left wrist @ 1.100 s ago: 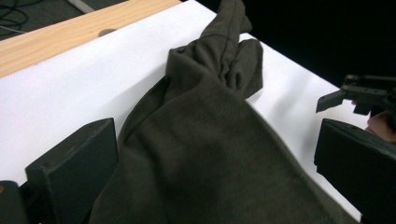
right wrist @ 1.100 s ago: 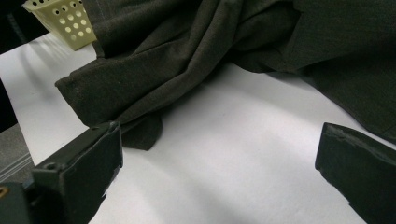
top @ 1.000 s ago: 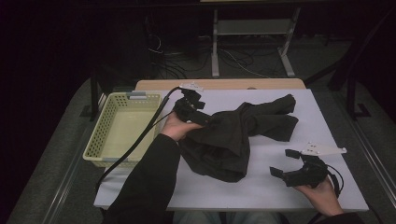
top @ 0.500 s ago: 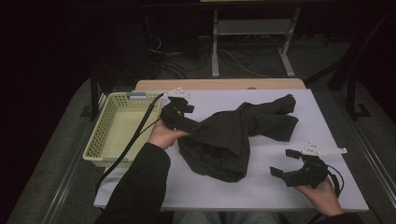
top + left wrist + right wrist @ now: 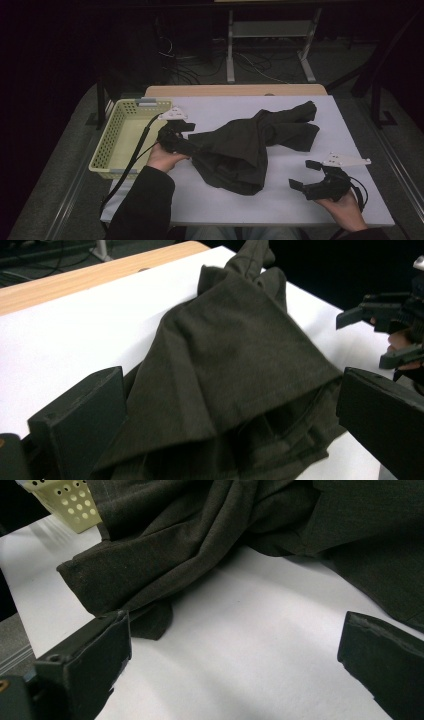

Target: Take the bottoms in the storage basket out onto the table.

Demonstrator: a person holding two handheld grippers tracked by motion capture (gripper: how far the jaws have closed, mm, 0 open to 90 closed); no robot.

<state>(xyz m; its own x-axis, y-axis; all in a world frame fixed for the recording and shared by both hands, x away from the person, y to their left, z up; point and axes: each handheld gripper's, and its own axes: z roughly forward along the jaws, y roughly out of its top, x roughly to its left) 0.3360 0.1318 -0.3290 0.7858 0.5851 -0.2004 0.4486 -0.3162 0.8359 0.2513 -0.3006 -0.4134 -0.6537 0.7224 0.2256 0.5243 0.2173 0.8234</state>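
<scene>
Table [image 5: 210,107]: white, bears all. Garment [image 5: 250,142]: dark, mid-table, long axis running from near-left to far-right. Basket [image 5: 107,145]: left of garment. Left gripper [image 5: 182,137]: jaws wide, straddling garment's left edge, nearer. Right gripper [image 5: 306,175]: open, empty, right of garment.

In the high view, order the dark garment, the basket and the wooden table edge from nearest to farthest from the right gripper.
From the right gripper:
1. Dark garment, mid-table, to its left.
2. Wooden table edge, far side.
3. Basket, at the table's left end.
</scene>
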